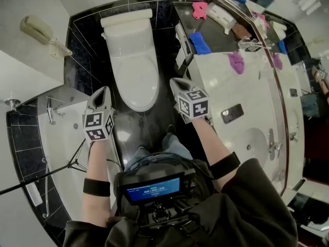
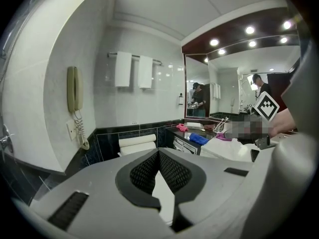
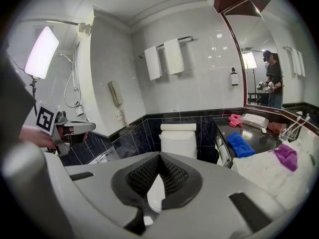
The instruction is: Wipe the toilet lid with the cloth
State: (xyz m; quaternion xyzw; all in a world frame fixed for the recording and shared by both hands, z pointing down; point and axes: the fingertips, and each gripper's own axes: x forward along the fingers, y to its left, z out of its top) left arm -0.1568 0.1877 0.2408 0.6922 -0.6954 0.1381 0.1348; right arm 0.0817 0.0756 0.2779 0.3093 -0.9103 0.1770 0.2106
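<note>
The white toilet (image 1: 134,71) stands ahead with its lid down, set against dark tiles. My left gripper (image 1: 105,90) hovers by the bowl's front left; its jaws are shut with nothing in them. At the front right of the bowl my right gripper (image 1: 176,82) is also shut and empty. A blue cloth (image 1: 199,42), a pink cloth (image 1: 199,9) and a purple cloth (image 1: 236,62) lie on the counter to the right. In the right gripper view the toilet (image 3: 177,138) shows beyond the closed gripper (image 3: 159,156), with the blue cloth (image 3: 240,144) to its right.
A white vanity counter (image 1: 247,102) with a sink and a dark phone (image 1: 232,113) runs along the right. A bathtub (image 1: 61,133) with a tripod lies on the left, and a wall telephone (image 1: 43,32) hangs above it. White towels (image 3: 164,59) hang over the toilet.
</note>
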